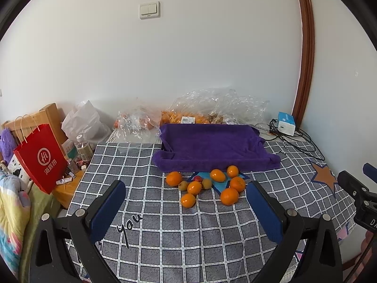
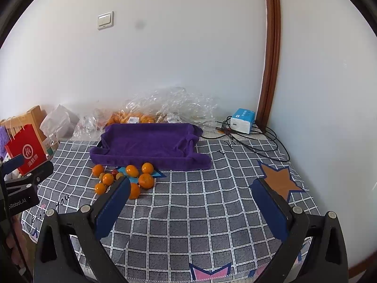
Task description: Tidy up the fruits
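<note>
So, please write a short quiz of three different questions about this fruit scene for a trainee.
1. True or false: the purple towel-lined tray already holds fruit.
2. Where do the oranges lie? A) inside the tray B) on the checked cloth in front of the tray C) in the red bag
3. Fill in: the left claw and the right claw are both ____.

Key: 1 false; 2 B; 3 open.
</note>
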